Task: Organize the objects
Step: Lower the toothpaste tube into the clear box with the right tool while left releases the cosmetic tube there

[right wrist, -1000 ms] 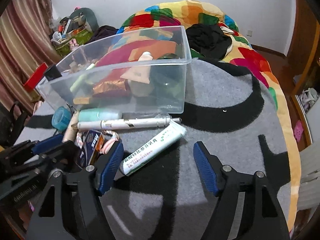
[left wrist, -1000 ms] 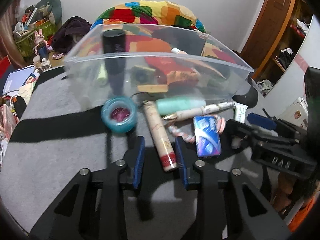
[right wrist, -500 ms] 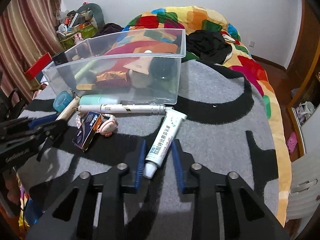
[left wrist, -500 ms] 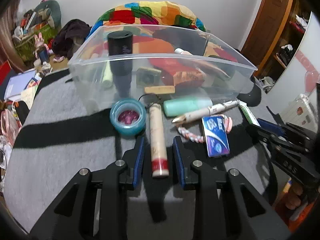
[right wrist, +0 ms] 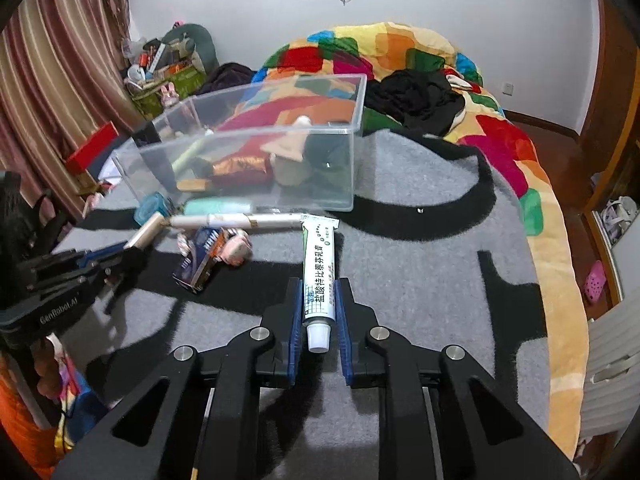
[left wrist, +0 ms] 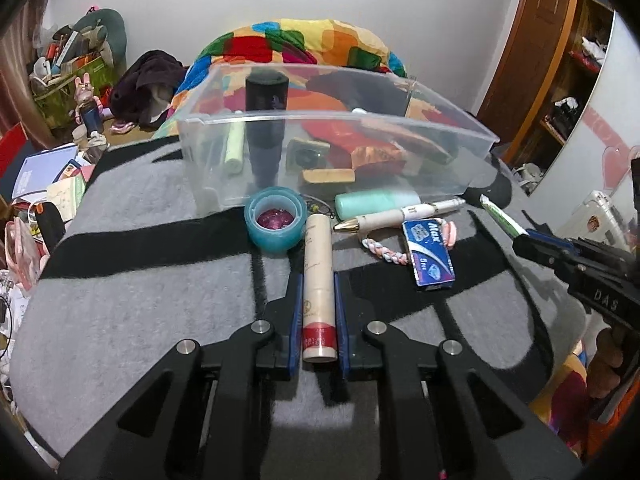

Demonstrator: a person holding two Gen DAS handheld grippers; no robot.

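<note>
- Both my grippers have just been closing: a second ago the right jaws stood wide around the white ointment tube (right wrist: 319, 276) and the left pads sat loose beside the beige tube (left wrist: 318, 280); now each is clenched on its catch.
- My left gripper (left wrist: 318, 304) pinches the beige tube near its red-banded end, the far end pointing at the clear bin (left wrist: 440, 128). Whether it has left the blanket I cannot tell.
- My right gripper (right wrist: 319, 312) squeezes the ointment tube just above its white cap, the crimped end close to the long white pen (right wrist: 240, 221).
- Progress, as I judge it: the bin already holds several things, a black bottle (left wrist: 264, 120) among them, but plenty waits outside.
- Left on the grey blanket (left wrist: 140, 280): teal tape roll (left wrist: 276, 220), mint tube (left wrist: 376, 204), blue packet (left wrist: 428, 260), braided pink band (left wrist: 384, 250).
- In the way: the bin's near wall stands between both tubes and the inside, so each must go over the rim; the tape roll sits just beside my beige tube.
</note>
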